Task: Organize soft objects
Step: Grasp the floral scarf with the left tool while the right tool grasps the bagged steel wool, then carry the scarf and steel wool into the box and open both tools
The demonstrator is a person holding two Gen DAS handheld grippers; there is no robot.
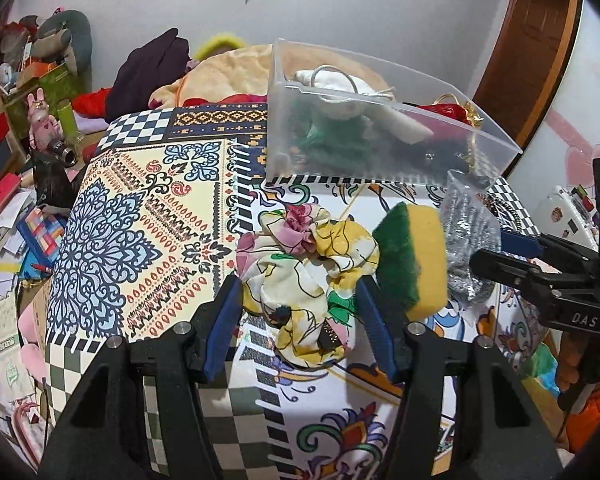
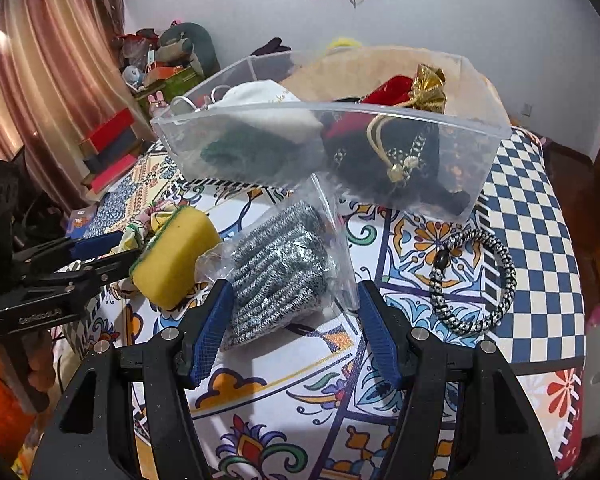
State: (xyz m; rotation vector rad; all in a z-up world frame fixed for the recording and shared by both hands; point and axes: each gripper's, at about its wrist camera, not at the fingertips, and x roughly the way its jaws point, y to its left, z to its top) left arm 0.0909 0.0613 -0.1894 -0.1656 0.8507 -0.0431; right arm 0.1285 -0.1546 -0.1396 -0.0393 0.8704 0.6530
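A floral fabric pouch [image 1: 304,276] lies on the patterned tablecloth between the open fingers of my left gripper [image 1: 300,312]. A yellow sponge with a green scrub side [image 1: 414,260] stands just right of it, also in the right wrist view [image 2: 172,256]. A bagged steel-wool scrubber [image 2: 280,268] lies between the open fingers of my right gripper [image 2: 296,328]; it also shows in the left wrist view [image 1: 468,240]. A clear plastic bin [image 2: 340,132] behind holds white, green, red and black soft pouches. A black-and-white braided ring [image 2: 476,280] lies to the right.
The table [image 1: 148,216] is covered by a patterned cloth; its left edge drops to cluttered books and toys [image 1: 16,220]. Blankets and clothes [image 1: 220,72] are piled behind the bin [image 1: 380,128]. The other gripper [image 1: 540,276] reaches in from the right.
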